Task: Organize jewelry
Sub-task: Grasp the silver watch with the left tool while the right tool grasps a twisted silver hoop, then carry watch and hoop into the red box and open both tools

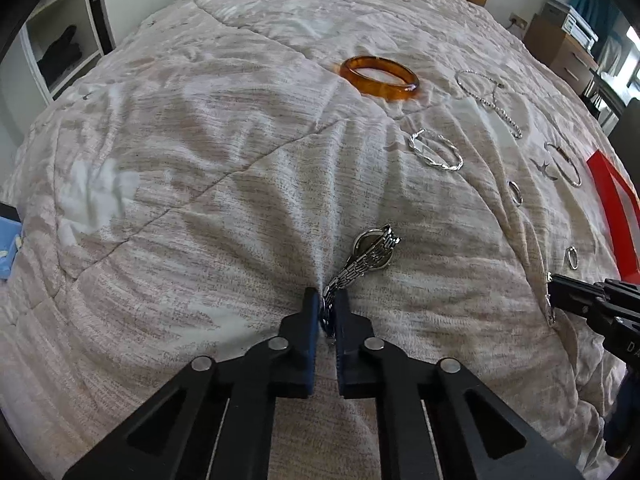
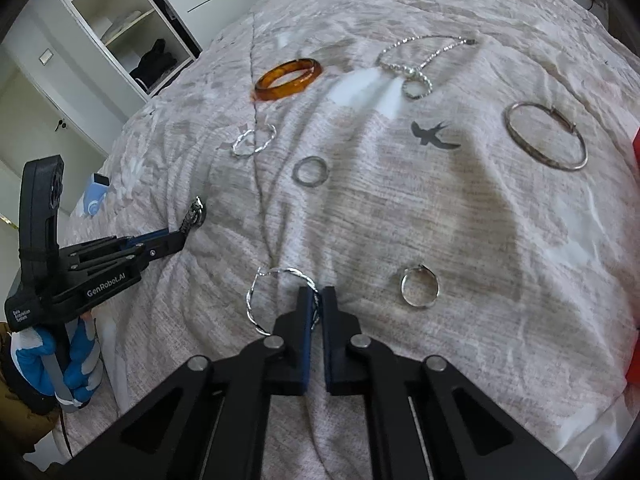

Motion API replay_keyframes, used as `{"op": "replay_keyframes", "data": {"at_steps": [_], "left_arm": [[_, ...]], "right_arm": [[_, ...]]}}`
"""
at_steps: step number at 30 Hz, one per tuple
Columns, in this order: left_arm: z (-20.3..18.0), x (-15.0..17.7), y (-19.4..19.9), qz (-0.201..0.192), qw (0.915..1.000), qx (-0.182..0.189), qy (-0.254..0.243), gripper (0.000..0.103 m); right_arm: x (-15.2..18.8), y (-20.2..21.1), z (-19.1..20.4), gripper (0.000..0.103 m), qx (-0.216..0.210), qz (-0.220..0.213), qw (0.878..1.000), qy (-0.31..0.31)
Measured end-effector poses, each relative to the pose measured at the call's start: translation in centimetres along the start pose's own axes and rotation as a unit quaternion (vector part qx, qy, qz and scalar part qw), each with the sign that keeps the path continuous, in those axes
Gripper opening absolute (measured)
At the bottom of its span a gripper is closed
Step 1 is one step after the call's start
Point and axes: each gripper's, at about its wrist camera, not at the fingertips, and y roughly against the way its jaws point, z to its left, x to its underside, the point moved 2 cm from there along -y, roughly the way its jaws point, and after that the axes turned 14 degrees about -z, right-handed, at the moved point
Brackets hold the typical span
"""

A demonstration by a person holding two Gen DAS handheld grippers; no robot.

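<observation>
Jewelry lies spread on a beige quilted bed (image 1: 200,168). My left gripper (image 1: 325,304) is shut on a silver metal watch (image 1: 370,254), gripping its band near the dial; the watch also shows in the right wrist view (image 2: 195,216). My right gripper (image 2: 319,300) is shut on a twisted silver hoop earring (image 2: 260,300). An amber bangle (image 1: 380,78) (image 2: 289,79), a silver chain bracelet (image 1: 488,98) (image 2: 416,64), a second twisted hoop (image 1: 436,154) (image 2: 254,141), a thin silver bangle (image 2: 546,136) and small silver rings (image 2: 310,171) (image 2: 420,288) lie apart on the quilt.
A red box (image 1: 616,208) sits at the bed's right edge. An open white wardrobe (image 2: 132,36) stands beyond the bed on the left. A blue item (image 1: 8,248) lies at the left edge. A bird print (image 2: 434,132) marks the quilt.
</observation>
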Motion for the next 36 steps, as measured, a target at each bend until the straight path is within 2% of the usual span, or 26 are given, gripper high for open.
{"op": "replay_keyframes", "data": {"at_steps": [16, 28, 36], "left_arm": [[0.7, -1.8, 6.1, -0.047, 0.9984, 0.016, 0.029, 0.005], [-0.3, 0.5, 11.0, -0.065, 0.9972, 0.027, 0.027, 0.005], [-2.9, -0.6, 15.3, -0.098, 0.9942, 0.044, 0.001, 0.005]], "right_arm": [[-2.1, 7.7, 3.0, 0.004, 0.007, -0.065, 0.998, 0.026], [-1.7, 13.9, 5.0, 0.004, 0.018, -0.108, 0.993, 0.039], [-2.3, 18.9, 3.9, 0.004, 0.037, -0.148, 0.988, 0.032]]}}
